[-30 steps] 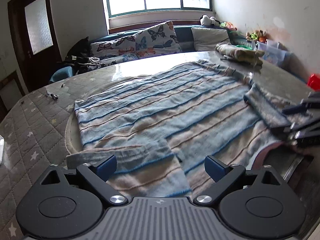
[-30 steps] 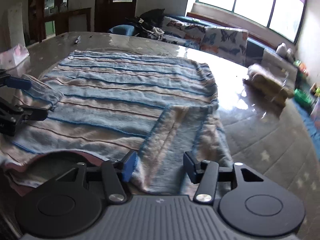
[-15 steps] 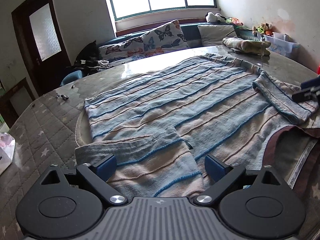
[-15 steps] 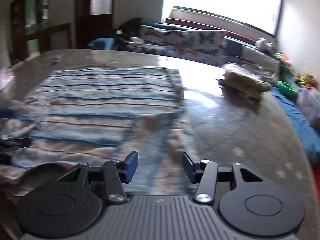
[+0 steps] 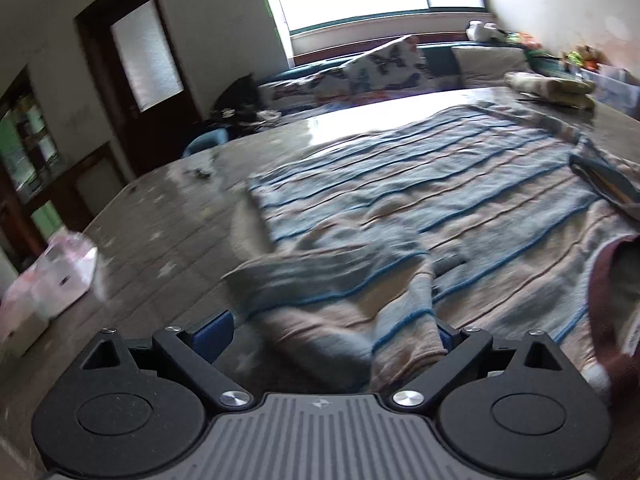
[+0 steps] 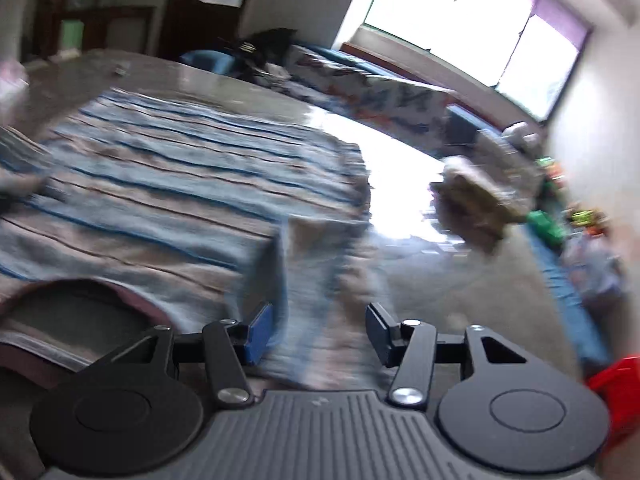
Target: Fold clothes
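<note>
Left wrist: striped sweater (image 5: 420, 200) spread on quilted table (image 5: 160, 232); both grippers' fingers wide apart, holding nothing.

Left gripper (image 5: 326, 330) – jaws wide; right gripper (image 6: 320, 328) – jaws apart.

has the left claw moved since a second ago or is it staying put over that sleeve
Yes. The left claw has swung leftward: the door sits nearer the frame's middle, and a plastic bag has come into view.
</note>
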`<state>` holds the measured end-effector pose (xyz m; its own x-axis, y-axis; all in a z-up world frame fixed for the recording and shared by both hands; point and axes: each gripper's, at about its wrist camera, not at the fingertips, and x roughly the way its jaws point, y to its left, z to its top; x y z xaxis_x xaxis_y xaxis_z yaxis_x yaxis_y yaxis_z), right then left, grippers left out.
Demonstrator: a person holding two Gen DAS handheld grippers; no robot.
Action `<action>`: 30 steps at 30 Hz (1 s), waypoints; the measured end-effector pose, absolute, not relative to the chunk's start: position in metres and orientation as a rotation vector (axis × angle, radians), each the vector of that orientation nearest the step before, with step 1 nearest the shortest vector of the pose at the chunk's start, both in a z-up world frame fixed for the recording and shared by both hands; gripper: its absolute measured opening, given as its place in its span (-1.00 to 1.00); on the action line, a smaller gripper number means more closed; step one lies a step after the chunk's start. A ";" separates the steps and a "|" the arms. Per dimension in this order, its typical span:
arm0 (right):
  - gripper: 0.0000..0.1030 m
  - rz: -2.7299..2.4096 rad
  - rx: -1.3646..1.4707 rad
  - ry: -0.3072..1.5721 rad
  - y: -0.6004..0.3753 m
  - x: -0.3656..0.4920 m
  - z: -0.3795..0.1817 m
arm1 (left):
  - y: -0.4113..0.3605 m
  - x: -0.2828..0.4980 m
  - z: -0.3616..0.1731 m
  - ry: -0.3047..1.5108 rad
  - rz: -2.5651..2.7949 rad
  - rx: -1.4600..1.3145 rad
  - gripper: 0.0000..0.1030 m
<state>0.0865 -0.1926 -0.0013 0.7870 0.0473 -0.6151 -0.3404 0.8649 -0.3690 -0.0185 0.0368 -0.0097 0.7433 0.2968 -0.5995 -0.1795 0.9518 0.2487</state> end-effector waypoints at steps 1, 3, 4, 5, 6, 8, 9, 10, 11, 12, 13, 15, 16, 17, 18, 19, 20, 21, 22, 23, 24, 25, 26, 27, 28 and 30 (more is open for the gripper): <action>-0.01 0.183 -0.490 0.637 -0.201 0.089 -0.001 | 0.040 -0.021 -0.009 0.685 0.280 0.175 0.89; -0.01 0.123 -0.468 0.651 -0.217 0.094 0.000 | 0.045 -0.026 -0.010 0.683 0.312 0.170 0.89; -0.01 0.112 -0.451 0.654 -0.223 0.094 0.001 | 0.047 -0.027 -0.010 0.682 0.326 0.168 0.89; -0.01 0.111 -0.430 0.653 -0.228 0.094 0.004 | 0.049 -0.029 -0.010 0.681 0.339 0.166 0.89; -0.01 0.121 -0.412 0.649 -0.230 0.092 0.007 | 0.050 -0.030 -0.010 0.680 0.352 0.167 0.89; -0.01 0.154 -0.379 0.638 -0.231 0.088 0.012 | 0.052 -0.033 -0.010 0.676 0.378 0.171 0.89; -0.01 0.184 -0.362 0.636 -0.229 0.086 0.014 | 0.053 -0.035 -0.010 0.676 0.393 0.166 0.89; -0.01 0.221 -0.345 0.637 -0.225 0.084 0.015 | 0.055 -0.037 -0.009 0.675 0.408 0.156 0.89; -0.01 0.258 -0.332 0.638 -0.220 0.082 0.016 | 0.057 -0.039 -0.008 0.673 0.422 0.144 0.89; -0.01 0.293 -0.324 0.641 -0.213 0.081 0.016 | 0.058 -0.041 -0.007 0.670 0.436 0.135 0.89; -0.01 0.325 -0.323 0.644 -0.206 0.080 0.015 | 0.060 -0.043 -0.006 0.668 0.451 0.129 0.89; -0.01 0.383 -0.327 0.646 -0.192 0.078 0.011 | 0.063 -0.048 -0.006 0.669 0.486 0.117 0.89; -0.01 0.405 -0.336 0.645 -0.185 0.077 0.009 | 0.064 -0.051 -0.007 0.671 0.503 0.111 0.89; -0.01 0.421 -0.348 0.642 -0.179 0.076 0.007 | 0.065 -0.054 -0.007 0.673 0.519 0.106 0.89; -0.01 0.435 -0.367 0.637 -0.170 0.075 0.005 | 0.067 -0.056 -0.008 0.677 0.534 0.102 0.89; -0.01 0.443 -0.383 0.636 -0.163 0.075 0.003 | 0.068 -0.059 -0.009 0.679 0.544 0.098 0.89; -0.01 0.445 -0.392 0.645 -0.159 0.076 0.001 | 0.070 -0.062 -0.009 0.678 0.552 0.093 0.89; -0.01 0.444 -0.399 0.657 -0.157 0.077 -0.002 | 0.071 -0.064 -0.010 0.677 0.558 0.092 0.89; -0.01 0.441 -0.407 0.664 -0.155 0.078 -0.004 | 0.073 -0.067 -0.009 0.676 0.563 0.093 0.89; -0.01 0.430 -0.422 0.666 -0.155 0.079 -0.006 | 0.074 -0.069 -0.009 0.675 0.566 0.091 0.89; -0.01 0.412 -0.440 0.663 -0.157 0.078 -0.008 | 0.074 -0.070 -0.009 0.674 0.569 0.089 0.89; -0.01 0.388 -0.456 0.656 -0.160 0.076 -0.008 | 0.075 -0.071 -0.009 0.673 0.571 0.087 0.89; -0.01 0.364 -0.464 0.650 -0.164 0.075 -0.007 | 0.075 -0.072 -0.010 0.672 0.573 0.085 0.89; -0.01 0.342 -0.466 0.648 -0.169 0.075 -0.005 | 0.076 -0.073 -0.010 0.671 0.574 0.085 0.89; -0.01 0.304 -0.473 0.646 -0.177 0.076 -0.003 | 0.076 -0.072 -0.010 0.669 0.575 0.085 0.89; 0.00 0.230 -0.501 0.631 -0.192 0.078 -0.002 | 0.076 -0.072 -0.011 0.667 0.575 0.087 0.89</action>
<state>0.0781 -0.1919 -0.0020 0.7870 0.0550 -0.6145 -0.3535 0.8565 -0.3761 -0.0725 0.0762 -0.0105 0.6364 0.5304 -0.5601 -0.4759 0.8414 0.2561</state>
